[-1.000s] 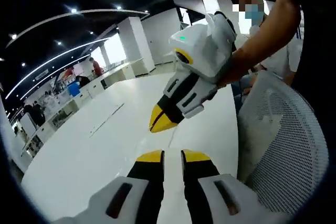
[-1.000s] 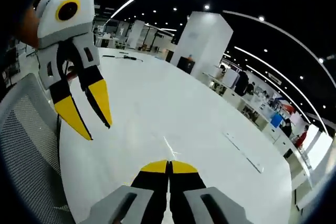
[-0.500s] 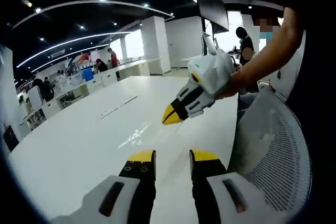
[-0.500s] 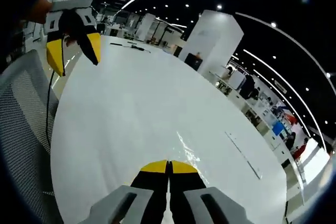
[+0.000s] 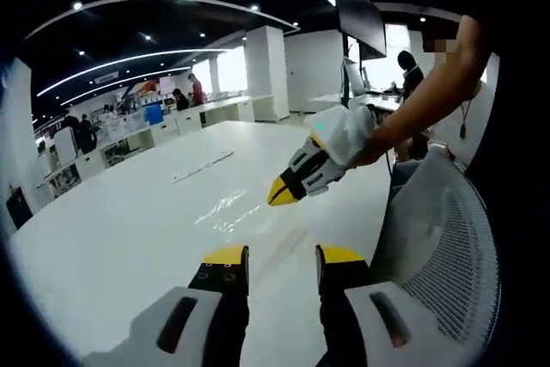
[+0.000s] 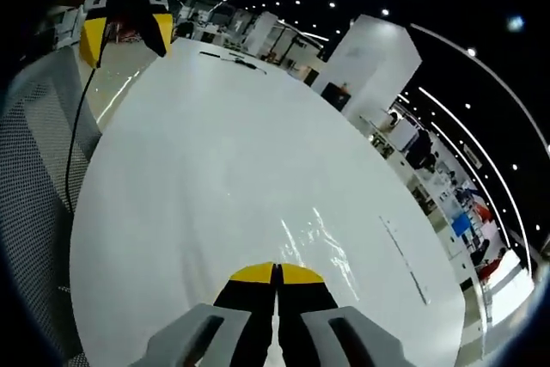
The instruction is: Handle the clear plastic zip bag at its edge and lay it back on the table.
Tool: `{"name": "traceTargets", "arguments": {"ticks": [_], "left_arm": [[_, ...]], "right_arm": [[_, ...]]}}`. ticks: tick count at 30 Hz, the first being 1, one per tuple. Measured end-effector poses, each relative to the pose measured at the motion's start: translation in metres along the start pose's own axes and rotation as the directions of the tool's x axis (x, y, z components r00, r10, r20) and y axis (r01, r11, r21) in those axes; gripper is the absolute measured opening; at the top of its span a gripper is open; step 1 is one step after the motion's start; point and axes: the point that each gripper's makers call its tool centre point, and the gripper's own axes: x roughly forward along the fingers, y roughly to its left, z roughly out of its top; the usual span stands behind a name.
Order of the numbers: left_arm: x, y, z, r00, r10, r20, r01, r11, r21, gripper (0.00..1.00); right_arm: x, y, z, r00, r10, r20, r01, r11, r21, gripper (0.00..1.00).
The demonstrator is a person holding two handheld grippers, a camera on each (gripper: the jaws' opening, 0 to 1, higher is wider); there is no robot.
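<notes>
Clear plastic zip bag (image 6: 314, 234) flat on a glossy white surface (image 6: 198, 152), visible mainly as a patch of wrinkled glare, directly ahead of the right tongs (image 6: 277, 274) at bottom centre of the right gripper view. Long axis apparently running away from the tips, up and slightly to the right in that frame. Right tongs closed, yellow tips pressed together with no gap, meeting the bag's near edge; impossible to tell whether a sliver of film is pinched between them.

In the left gripper view, the same bag (image 5: 228, 208) as a pale shimmering streak at frame centre, with the right tongs (image 5: 282, 195) coming in from the right on a person's bare forearm (image 5: 421, 100), tips down at the streak's right end. Left tongs (image 5: 282, 257) at bottom centre, jaws well parted, holding nothing, farther from the bag than the right pair. Seen again at upper left of the right gripper view (image 6: 129, 36), spread and empty, well apart from the bag.

Bag thin, limp, transparent, likely slippery and prone to clinging to the smooth top. Tongs of hard white and black plastic with yellow wedge tips. Grey mesh chair back (image 5: 447, 247) along the surface's edge, with a thin black cable (image 6: 77, 143) beside it.
</notes>
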Motion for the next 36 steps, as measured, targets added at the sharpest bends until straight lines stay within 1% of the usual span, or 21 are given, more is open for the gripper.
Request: {"name": "traceTargets", "arguments": {"ticks": [3,7,10,15,18,22,26,29,31,34,36], "left_arm": [[-0.003,0.006,-0.007,1.000,0.007,-0.004,-0.007,1.000,-0.003,0.30],[-0.007,0.013,-0.017,1.000,0.010,-0.007,-0.010,1.000,-0.012,0.30],[-0.009,0.015,-0.025,1.000,0.007,-0.019,-0.007,1.000,-0.006,0.30],[-0.009,0.008,-0.024,1.000,-0.004,-0.019,0.004,1.000,-0.003,0.31],[-0.011,0.008,-0.025,1.000,-0.007,-0.013,0.007,1.000,-0.006,0.32],[-0.013,0.008,-0.029,1.000,-0.005,-0.015,0.004,1.000,-0.012,0.32],[-0.013,0.009,-0.035,1.000,-0.005,-0.020,0.004,1.000,-0.014,0.32],[-0.012,0.006,-0.035,1.000,-0.007,-0.023,0.007,1.000,-0.013,0.32],[-0.011,0.005,-0.035,1.000,-0.009,-0.025,0.008,1.000,-0.009,0.32],[-0.010,0.001,-0.034,0.999,-0.012,-0.031,0.011,1.000,-0.002,0.32],[-0.010,-0.002,-0.034,0.999,-0.014,-0.032,0.014,1.000,-0.001,0.32]], "right_arm": [[0.002,0.003,-0.002,1.000,0.010,-0.010,-0.010,1.000,-0.028,0.00],[0.009,0.005,-0.005,1.000,0.025,-0.017,-0.026,0.999,-0.026,0.00],[0.013,0.011,-0.009,0.998,0.044,-0.033,-0.045,0.999,-0.026,0.00],[0.017,0.021,-0.012,0.996,0.070,-0.046,-0.071,0.997,-0.015,0.00],[0.017,0.028,-0.015,0.995,0.081,-0.058,-0.083,0.996,-0.021,0.00],[0.018,0.031,-0.018,0.993,0.088,-0.072,-0.089,0.996,-0.010,0.00],[0.019,0.034,-0.021,0.993,0.091,-0.081,-0.093,0.995,-0.022,0.00],[0.018,0.034,-0.025,0.992,0.085,-0.097,-0.089,0.996,-0.028,0.00],[0.017,0.035,-0.024,0.992,0.085,-0.089,-0.086,0.996,-0.015,0.00],[0.016,0.036,-0.024,0.992,0.087,-0.090,-0.089,0.996,-0.016,0.00],[0.014,0.036,-0.024,0.993,0.084,-0.087,-0.085,0.996,-0.014,0.02]]}}
